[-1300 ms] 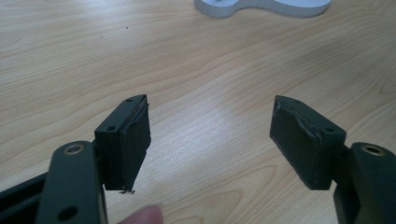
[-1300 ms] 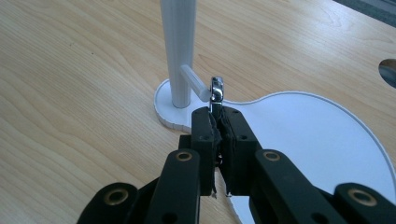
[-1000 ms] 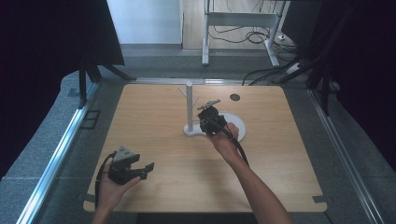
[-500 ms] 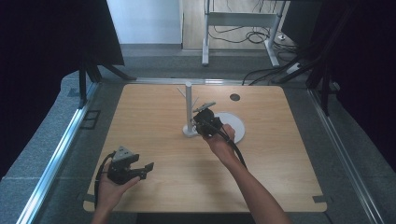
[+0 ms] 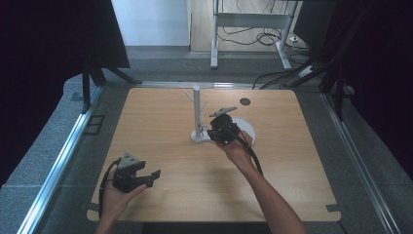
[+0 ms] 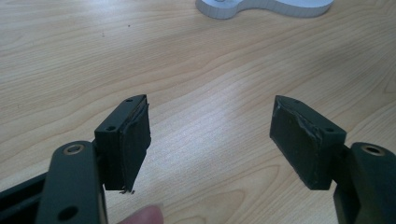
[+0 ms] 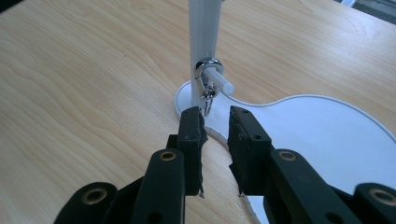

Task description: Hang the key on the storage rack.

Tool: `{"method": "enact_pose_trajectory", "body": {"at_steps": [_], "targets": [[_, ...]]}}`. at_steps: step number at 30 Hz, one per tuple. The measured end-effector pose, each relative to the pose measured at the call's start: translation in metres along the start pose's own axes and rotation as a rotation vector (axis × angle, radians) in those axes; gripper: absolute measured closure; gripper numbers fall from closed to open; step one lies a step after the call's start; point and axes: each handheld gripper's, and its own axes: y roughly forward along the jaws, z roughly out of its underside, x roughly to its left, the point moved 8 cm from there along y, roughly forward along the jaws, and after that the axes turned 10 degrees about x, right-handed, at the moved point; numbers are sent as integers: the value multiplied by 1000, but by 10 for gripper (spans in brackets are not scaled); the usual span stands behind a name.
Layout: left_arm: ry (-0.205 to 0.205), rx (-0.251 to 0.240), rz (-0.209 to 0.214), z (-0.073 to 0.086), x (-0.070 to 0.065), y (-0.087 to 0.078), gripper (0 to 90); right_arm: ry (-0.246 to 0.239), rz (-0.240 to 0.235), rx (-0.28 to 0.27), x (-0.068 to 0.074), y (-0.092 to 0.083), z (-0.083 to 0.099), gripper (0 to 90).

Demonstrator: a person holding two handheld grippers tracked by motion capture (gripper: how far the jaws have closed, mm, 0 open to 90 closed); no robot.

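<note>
Right tongs (image 7: 215, 126) narrowly parted, empty, aimed at small metal ring (image 7: 208, 70) hung on white stand (image 5: 197, 113) peg, likely lining up grasp. Left tongs (image 6: 210, 135) wide open, empty, parked near-left over counter (image 5: 146, 122).

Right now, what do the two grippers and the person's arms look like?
Both the left gripper and right gripper are black, with flat dark-padded jaws, a grey three-cornered plate on top and a trailing black cable. The pads' edges look frayed. No sleeves show on the forearms.
</note>
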Motion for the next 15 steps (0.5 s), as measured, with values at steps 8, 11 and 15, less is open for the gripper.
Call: {"method": "enact_pose_trajectory", "body": {"at_steps": [8,11,15], "targets": [[7,11,0,1,-2,3,294,15,-53,-54,-9,-14,11,690],[6,11,-3,1,-2,4,294,21,-65,-72,-13,-20,17,683],[6,10,-5,1,-2,3,294,25,-79,-99,-18,-30,27,673]]}}
